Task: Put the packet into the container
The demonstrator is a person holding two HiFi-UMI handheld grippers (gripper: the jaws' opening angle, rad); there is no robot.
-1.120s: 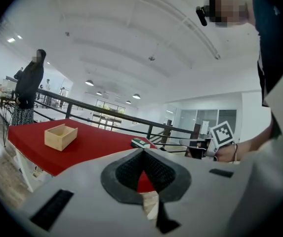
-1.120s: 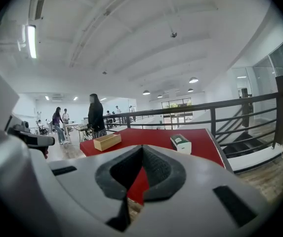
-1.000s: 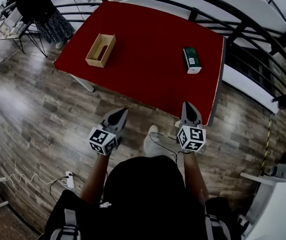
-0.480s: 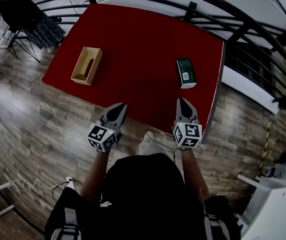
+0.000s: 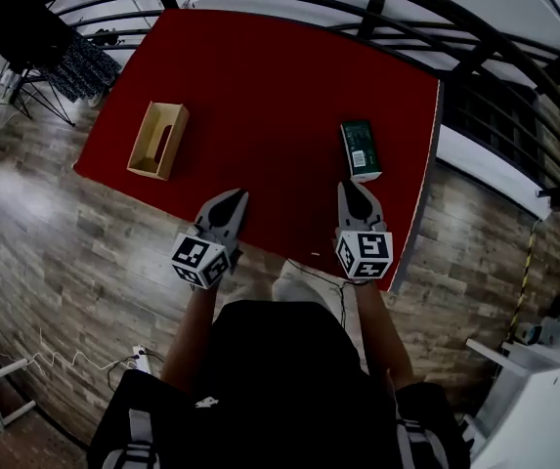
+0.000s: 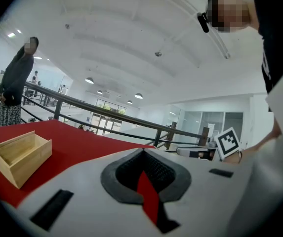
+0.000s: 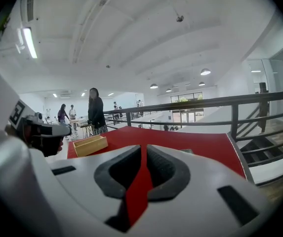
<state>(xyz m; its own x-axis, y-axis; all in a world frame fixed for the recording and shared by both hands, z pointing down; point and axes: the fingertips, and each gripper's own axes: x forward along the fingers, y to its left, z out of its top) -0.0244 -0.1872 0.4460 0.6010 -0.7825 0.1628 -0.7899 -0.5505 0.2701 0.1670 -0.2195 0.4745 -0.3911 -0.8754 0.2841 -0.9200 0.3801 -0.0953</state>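
A green packet [image 5: 360, 149] lies flat on the right part of the red table [image 5: 270, 86]. The open wooden container [image 5: 157, 140] stands near the table's left edge and also shows in the left gripper view [image 6: 20, 154] and the right gripper view [image 7: 89, 144]. My left gripper [image 5: 233, 195] is shut and empty, over the table's near edge, right of the container. My right gripper [image 5: 351, 186] is shut and empty too, its tips just short of the packet. In both gripper views the jaws meet with nothing between them.
A black railing [image 5: 397, 3] curves round the far and right sides of the table. A person [image 5: 25, 27] stands by a stand at the far left. Wooden floor [image 5: 55, 262] lies around the table, with a cable and power strip [image 5: 135, 358] at the lower left.
Both grippers have moved forward together, from over the floor to the table's near edge. The right one now sits close to the packet. Both stayed shut.
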